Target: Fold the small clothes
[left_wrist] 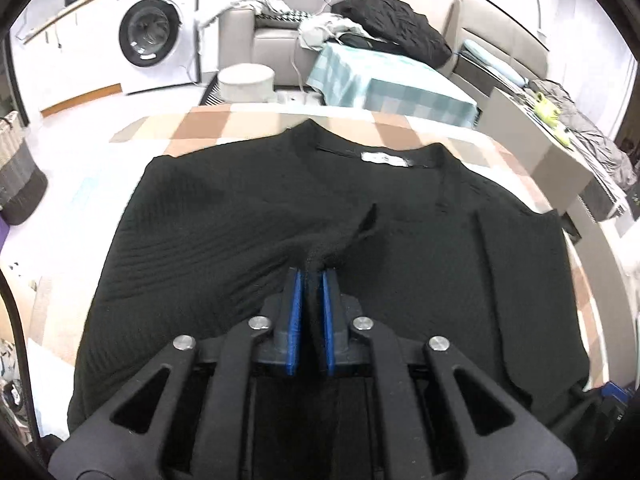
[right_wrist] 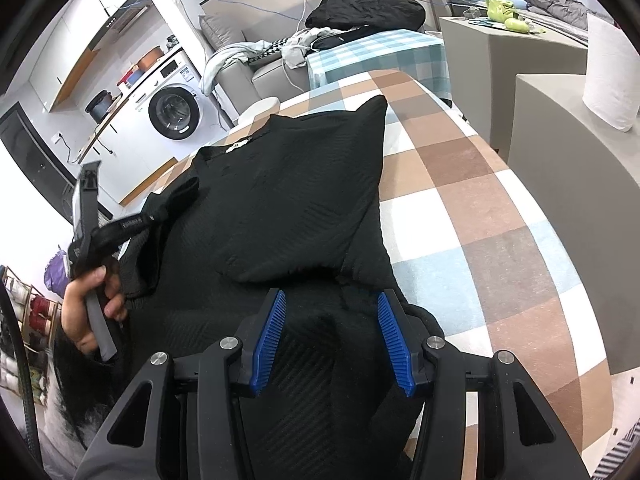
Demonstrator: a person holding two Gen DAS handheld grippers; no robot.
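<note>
A black ribbed knit top (left_wrist: 224, 216) lies spread on a checked table (left_wrist: 200, 124), its neck label (left_wrist: 386, 159) at the far side. My left gripper (left_wrist: 314, 274) is shut on a pinched fold of the top and lifts it a little. In the right wrist view the top (right_wrist: 296, 200) has one side folded over the body. My right gripper (right_wrist: 330, 300) is open, its blue pads (right_wrist: 272, 336) above the near hem and empty. The left gripper (right_wrist: 132, 222) shows there at the left, held by a hand, gripping the fabric.
The checked table (right_wrist: 480, 208) has bare cloth to the right of the top. Grey boxes (right_wrist: 560, 152) and a white roll (right_wrist: 610, 76) stand at the right. A second table with a teal checked cloth (left_wrist: 384, 88), a sofa and a washing machine (left_wrist: 156, 32) stand beyond.
</note>
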